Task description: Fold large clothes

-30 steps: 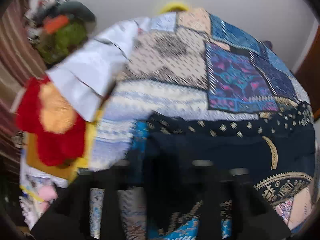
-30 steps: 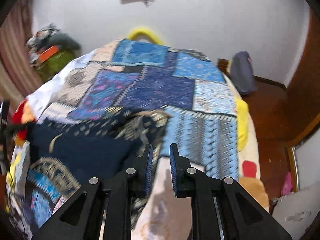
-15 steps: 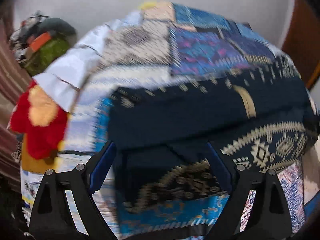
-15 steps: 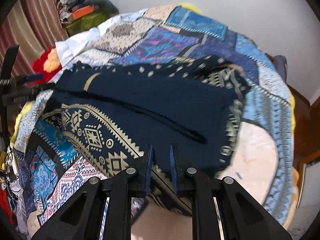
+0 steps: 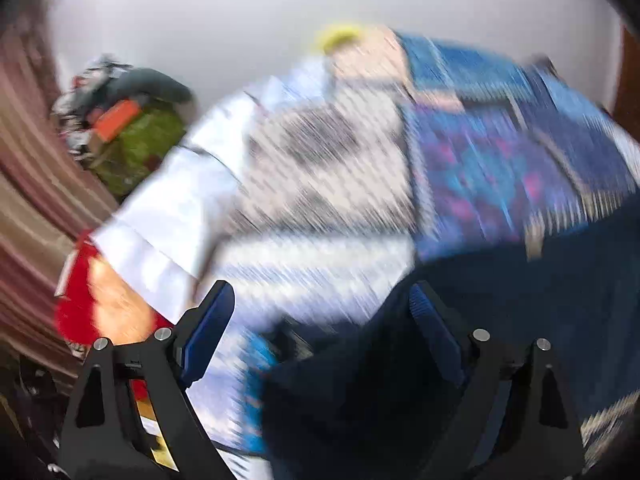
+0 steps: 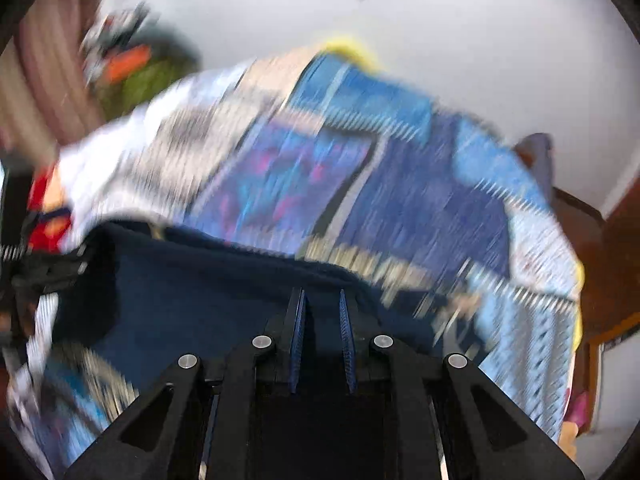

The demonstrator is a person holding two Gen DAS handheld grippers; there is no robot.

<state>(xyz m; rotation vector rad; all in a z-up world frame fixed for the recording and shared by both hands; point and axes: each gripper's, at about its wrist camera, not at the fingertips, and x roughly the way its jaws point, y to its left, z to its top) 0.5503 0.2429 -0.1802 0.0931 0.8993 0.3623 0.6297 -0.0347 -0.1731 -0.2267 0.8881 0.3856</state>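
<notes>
Navy cloth, the large garment (image 6: 192, 300), lies on the near part of the bed (image 5: 320, 184), its patchwork cover beyond. The right claw (image 6: 322, 344) is clenched on a fold; the left claw (image 5: 320, 332) gapes, released. The fold looks mid-way; next, the left claw likely needs a fresh edge.

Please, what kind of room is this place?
Probably a bedroom in a home: a wide bed under a blue patchwork quilt, a dark navy patterned garment spread on it, striped brown curtains at the side, and a heap of belongings by the white wall.
</notes>
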